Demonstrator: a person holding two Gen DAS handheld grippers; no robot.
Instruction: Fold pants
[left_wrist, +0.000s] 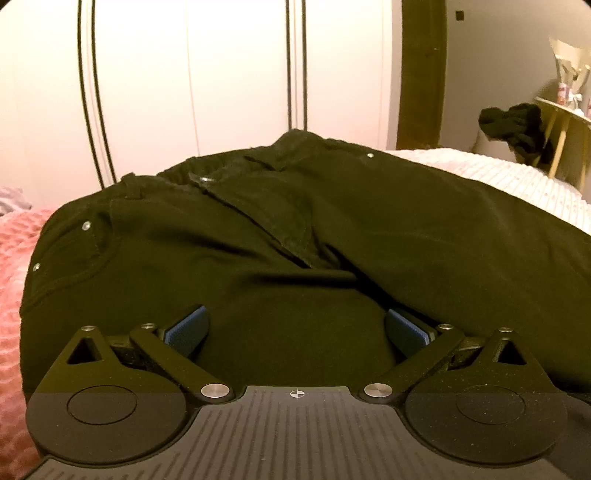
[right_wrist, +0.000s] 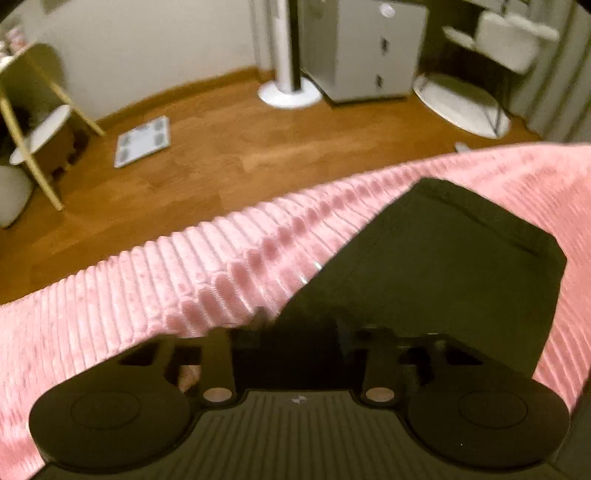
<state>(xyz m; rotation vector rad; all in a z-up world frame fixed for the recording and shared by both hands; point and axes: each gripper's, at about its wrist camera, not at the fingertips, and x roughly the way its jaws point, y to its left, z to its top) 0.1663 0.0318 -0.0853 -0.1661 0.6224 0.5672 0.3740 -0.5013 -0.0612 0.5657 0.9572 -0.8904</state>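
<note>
I am looking down my left gripper (left_wrist: 297, 328) at the black pants (left_wrist: 295, 229), which are lying spread over the bed with the waistband at the far side and the open fly, a metal button and a few silver rivets showing. My left fingers are standing wide apart, the blue pads (left_wrist: 188, 328) resting low against the dark cloth; a rise of fabric is sitting between them, but the pads are not pressing on it. The pants are lying partly on a pink ribbed blanket (left_wrist: 14, 258) at the left and partly on a white bedcover (left_wrist: 517, 177) at the right. Beyond them I am seeing white wardrobe doors (left_wrist: 184, 74) and a dark bundle of cloth (left_wrist: 513, 125) beside a small wooden table (left_wrist: 565, 118). Through the right wrist camera, which is blurred, my right gripper (right_wrist: 299, 339) is pointing steeply down at the bed edge, where a pant leg end (right_wrist: 436, 273) is lying flat on the pink blanket. The right jaws are drawn in close with dark cloth bunched at them, but I cannot tell whether they are pinching it. On the wooden floor (right_wrist: 258, 147) I am seeing a bathroom scale (right_wrist: 142, 146) and a white stand base (right_wrist: 290, 94). I am finding no readable brand, label or lettering anywhere.
</note>
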